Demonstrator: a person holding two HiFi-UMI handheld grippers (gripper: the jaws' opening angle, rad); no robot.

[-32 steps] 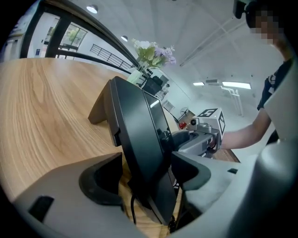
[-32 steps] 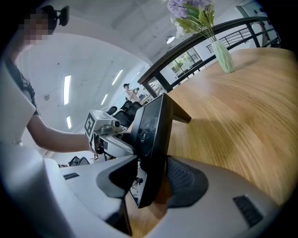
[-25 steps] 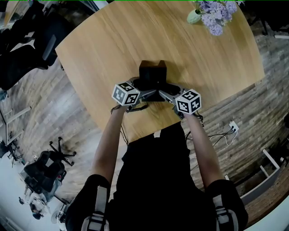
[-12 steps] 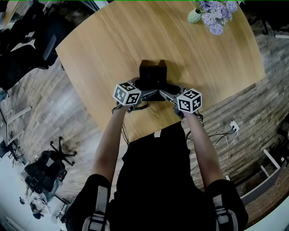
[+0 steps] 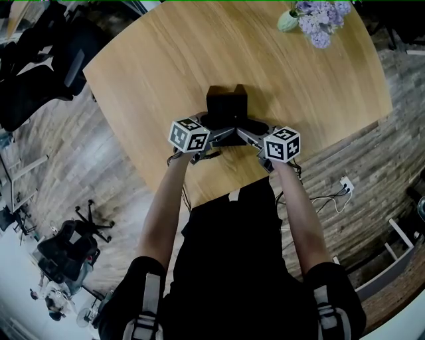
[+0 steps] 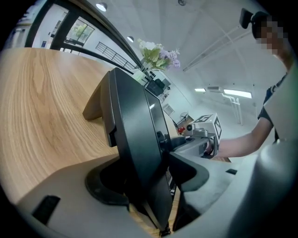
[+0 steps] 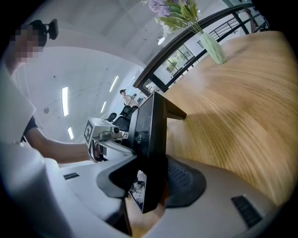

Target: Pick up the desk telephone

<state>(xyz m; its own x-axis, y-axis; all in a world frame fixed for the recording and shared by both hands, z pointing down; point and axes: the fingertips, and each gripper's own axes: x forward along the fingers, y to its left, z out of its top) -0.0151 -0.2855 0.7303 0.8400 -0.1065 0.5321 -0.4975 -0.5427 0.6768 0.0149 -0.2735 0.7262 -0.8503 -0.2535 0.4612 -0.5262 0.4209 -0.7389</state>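
A black desk telephone (image 5: 226, 109) stands on its rear stand on the round wooden table (image 5: 153, 73). My left gripper (image 5: 214, 137) comes at its near left edge and my right gripper (image 5: 251, 131) at its near right edge. In the left gripper view the telephone's slab (image 6: 135, 139) stands between the pads of my left gripper (image 6: 149, 181). Its jaws have just been closing and both pads now lie against the slab. In the right gripper view the telephone's edge (image 7: 149, 135) is clamped between the pads of my right gripper (image 7: 153, 179). Each view shows the other gripper's marker cube beyond the telephone.
A pale green vase of lilac flowers (image 5: 312, 20) stands at the table's far right edge. The table's near edge runs just under my hands. Dark office chairs (image 5: 40, 73) stand on the wood floor at the left, and a socket with a cable (image 5: 342, 186) lies at the right.
Both grippers keep their places at the telephone's near edges and the telephone has not moved. Only the head camera has shifted slightly.
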